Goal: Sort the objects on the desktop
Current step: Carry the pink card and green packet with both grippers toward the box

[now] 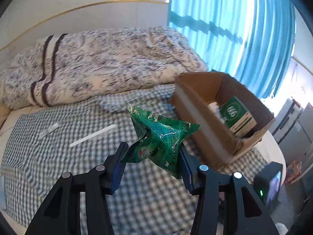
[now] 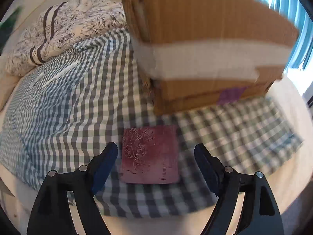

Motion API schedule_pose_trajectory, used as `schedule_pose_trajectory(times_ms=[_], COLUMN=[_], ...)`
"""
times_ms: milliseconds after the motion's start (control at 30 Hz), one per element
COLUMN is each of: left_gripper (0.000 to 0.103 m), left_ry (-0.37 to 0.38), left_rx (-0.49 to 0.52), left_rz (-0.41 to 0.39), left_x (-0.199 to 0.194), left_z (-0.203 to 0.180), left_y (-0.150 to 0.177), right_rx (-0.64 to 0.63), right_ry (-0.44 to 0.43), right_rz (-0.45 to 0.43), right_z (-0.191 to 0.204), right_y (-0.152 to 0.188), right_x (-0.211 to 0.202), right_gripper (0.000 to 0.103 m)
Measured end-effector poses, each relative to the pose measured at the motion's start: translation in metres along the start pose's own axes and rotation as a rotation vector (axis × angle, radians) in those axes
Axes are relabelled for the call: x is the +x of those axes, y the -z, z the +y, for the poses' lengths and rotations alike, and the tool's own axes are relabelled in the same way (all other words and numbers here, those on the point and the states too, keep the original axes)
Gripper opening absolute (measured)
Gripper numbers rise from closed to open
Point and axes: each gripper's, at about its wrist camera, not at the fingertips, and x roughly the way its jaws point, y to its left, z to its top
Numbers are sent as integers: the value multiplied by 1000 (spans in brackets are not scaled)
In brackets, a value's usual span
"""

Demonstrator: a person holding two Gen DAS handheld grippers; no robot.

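Left wrist view shows the left gripper (image 1: pixel 152 154) pinching a crumpled green packet (image 1: pixel 158 137) in the air above the checkered cloth (image 1: pixel 58 137), near the cardboard box (image 1: pixel 203 117) that holds a green carton (image 1: pixel 236 115). Two white strips (image 1: pixel 93 135) lie on the cloth. Right gripper (image 2: pixel 156 156) has its fingers spread wide with nothing between them, above a dark red square pad (image 2: pixel 150 154) just in front of the box

Green sachet (image 1: pixel 156 137), gingham cloth (image 1: pixel 78 121)

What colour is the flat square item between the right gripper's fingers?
Dark red embossed square packet, clearest in right wrist view.
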Motion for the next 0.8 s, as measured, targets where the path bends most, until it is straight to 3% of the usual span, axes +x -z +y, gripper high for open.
schedule_pose_trajectory(times_ms=[100, 267, 300, 333, 367, 667, 800], left_gripper=[51, 52, 52, 52, 52, 52, 52], left_ry=[-16, -31, -30, -30, -29, -12, 16], left_rx=[-43, -92, -95, -96, -95, -58, -27], left_rz=[6, 22, 24, 25, 26, 61, 76], left_x=[-7, -10, -10, -11, -11, 8, 20], left_z=[24, 47, 49, 49, 49, 26, 5], left_y=[12, 23, 25, 26, 28, 31, 26], right_rx=[18, -103, -103, -89, -73, -28, -13], right_ry=[-38, 103, 111, 114, 131, 35, -11], right_rz=[47, 34, 24, 13, 0, -102, -178], right_z=[3, 27, 27, 25, 21, 7, 4], right_y=[6, 16, 17, 17, 17, 15, -1], right_x=[14, 25, 25, 22, 17, -50, -88], right_gripper=[95, 101, 100, 92, 69, 69, 69])
